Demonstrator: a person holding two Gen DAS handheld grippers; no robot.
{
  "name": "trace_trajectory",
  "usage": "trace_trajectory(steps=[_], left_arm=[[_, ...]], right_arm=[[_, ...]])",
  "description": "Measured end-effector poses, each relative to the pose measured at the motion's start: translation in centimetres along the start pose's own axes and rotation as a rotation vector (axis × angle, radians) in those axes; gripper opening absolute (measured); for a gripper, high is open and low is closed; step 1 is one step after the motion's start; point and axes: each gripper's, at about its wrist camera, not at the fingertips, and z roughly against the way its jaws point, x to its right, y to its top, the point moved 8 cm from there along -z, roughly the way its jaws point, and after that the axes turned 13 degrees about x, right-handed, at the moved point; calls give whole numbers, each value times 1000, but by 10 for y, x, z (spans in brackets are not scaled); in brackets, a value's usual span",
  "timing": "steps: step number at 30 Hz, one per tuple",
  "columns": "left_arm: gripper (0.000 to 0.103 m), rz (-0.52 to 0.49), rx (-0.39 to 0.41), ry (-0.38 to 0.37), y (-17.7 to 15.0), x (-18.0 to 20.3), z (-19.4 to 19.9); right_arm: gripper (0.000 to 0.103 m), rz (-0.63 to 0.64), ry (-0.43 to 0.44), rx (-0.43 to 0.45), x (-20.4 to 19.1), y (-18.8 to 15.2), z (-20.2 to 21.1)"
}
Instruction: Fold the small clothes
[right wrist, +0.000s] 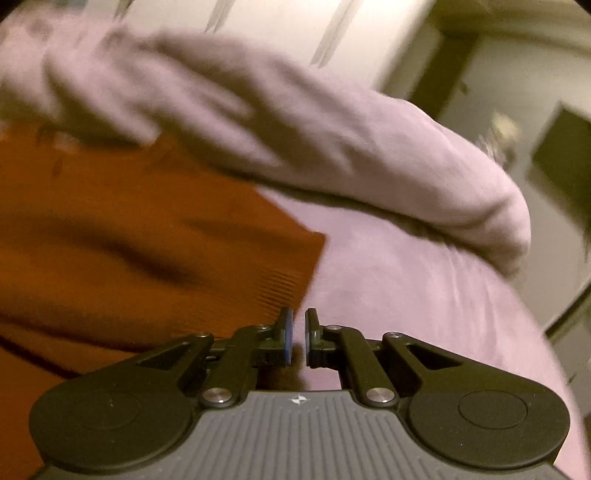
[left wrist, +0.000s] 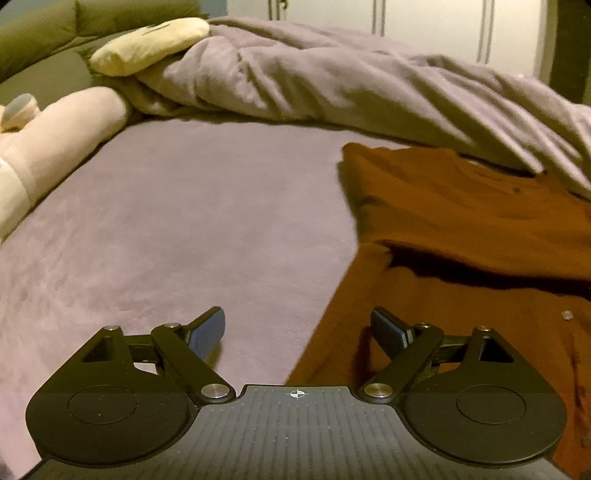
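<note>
A rust-orange knitted garment (left wrist: 461, 229) lies spread on the mauve bed sheet (left wrist: 184, 221), with a fold across its middle. My left gripper (left wrist: 297, 328) is open just above its near left edge. One blue-padded finger hovers over the sheet, the other over the fabric, and nothing sits between them. In the blurred right wrist view the same garment (right wrist: 129, 229) fills the left side, its ribbed hem (right wrist: 280, 288) ending just beyond my right gripper (right wrist: 298, 339). That gripper is shut, with only a sliver of sheet showing between the pads and no cloth in them.
A bunched mauve duvet (left wrist: 351, 81) lies along the far side of the bed, touching the garment's top edge; it appears as the duvet (right wrist: 295, 129) in the right wrist view. A yellow pillow (left wrist: 147, 44) and a pink plush toy (left wrist: 55, 136) sit at the far left. White wardrobe doors (left wrist: 424, 22) stand behind.
</note>
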Motion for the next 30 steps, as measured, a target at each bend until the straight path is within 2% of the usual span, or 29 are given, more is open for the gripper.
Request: trace_trajectory(steps=[2,5,6,8,10,11,12,14,17,21,24,30], left_arm=[[91,-5,-3,-13,-3,2,2],[91,-1,-29,-40,-9,6,4],[91,7,-39,-53,-12,7,4],[91,8,-72,-55,-21,5,1],[91,24,-101,-33,-28,-2,2],[91,40,-100,-39,-29,-6,6],[91,50,-106,-43,-31,-10,11],[91,60,-109,-48,-35,-17,22],[91,78,-125,-91,-47,-23,41],[91,76,-124,-147,-63,-27,69],[91,84,-127,-185,-73,-27,86],[79,197,-182,-225,-94,-33,107]], right_arm=[[4,-35,51,36,2,1,19],[4,-12,133,71,-4,-8,43],[5,5,160,64,-7,-15,47],[13,37,189,10,-9,-33,45],[17,65,193,43,-5,-41,50],[18,91,169,45,-2,-39,54],[23,99,135,42,3,-38,58],[26,45,85,13,16,-37,70],[30,-143,137,-65,31,-48,100],[36,-281,177,-152,46,-82,150],[37,-348,197,-202,56,-109,187],[38,-386,269,-261,61,-134,228]])
